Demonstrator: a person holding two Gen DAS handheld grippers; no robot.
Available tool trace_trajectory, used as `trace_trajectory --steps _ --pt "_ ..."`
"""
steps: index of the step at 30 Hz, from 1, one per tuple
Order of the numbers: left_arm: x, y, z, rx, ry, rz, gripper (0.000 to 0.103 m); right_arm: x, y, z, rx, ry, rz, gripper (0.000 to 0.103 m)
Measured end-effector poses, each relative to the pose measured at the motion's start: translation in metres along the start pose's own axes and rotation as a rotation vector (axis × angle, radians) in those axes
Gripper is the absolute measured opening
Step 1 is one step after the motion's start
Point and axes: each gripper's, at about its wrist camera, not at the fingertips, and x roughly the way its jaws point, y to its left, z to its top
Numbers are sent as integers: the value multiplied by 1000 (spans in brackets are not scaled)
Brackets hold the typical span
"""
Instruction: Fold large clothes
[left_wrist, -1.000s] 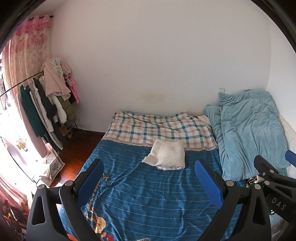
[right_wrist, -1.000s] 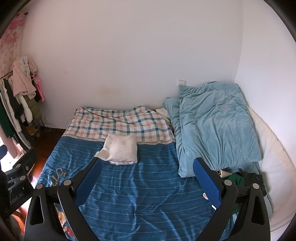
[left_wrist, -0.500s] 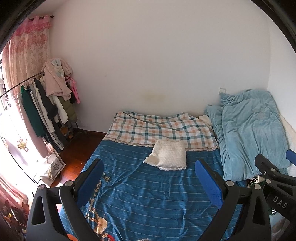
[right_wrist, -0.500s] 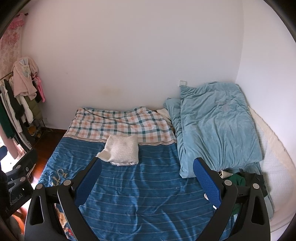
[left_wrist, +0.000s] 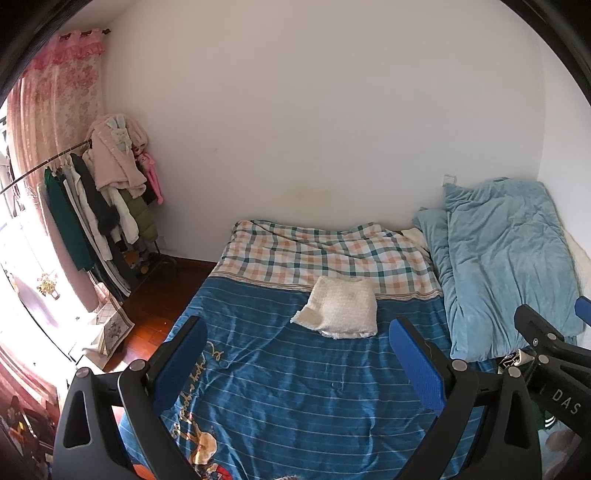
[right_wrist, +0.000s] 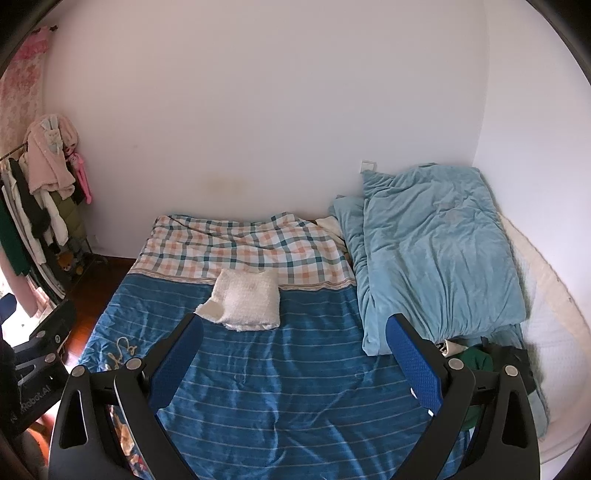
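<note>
A folded white fluffy garment (left_wrist: 341, 312) lies on the blue striped bedspread (left_wrist: 295, 391) near the plaid section; it also shows in the right wrist view (right_wrist: 245, 304). A dark green and black pile of clothes (right_wrist: 480, 362) lies at the bed's right side below the light blue quilt (right_wrist: 436, 251). My left gripper (left_wrist: 295, 343) is open and empty, held above the bedspread. My right gripper (right_wrist: 293, 341) is open and empty too, also above the bedspread. The right gripper's body (left_wrist: 546, 354) shows at the right edge of the left wrist view.
A clothes rack (left_wrist: 96, 206) with hanging coats stands left of the bed by a pink curtain (left_wrist: 55, 110). Wooden floor (left_wrist: 159, 295) lies between rack and bed. A white wall runs behind the bed. A white padded mat (right_wrist: 546, 317) lies at the far right.
Both views have shifted slightly, so the bed and white garment sit a little lower and farther right in frame. Both grippers stay open and empty.
</note>
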Motion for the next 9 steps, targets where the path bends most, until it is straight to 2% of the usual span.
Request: trace_trajectory --steps 9 --pt "2 -1 0 -1 -4 -1 101 1 1 1 -1 1 3 101"
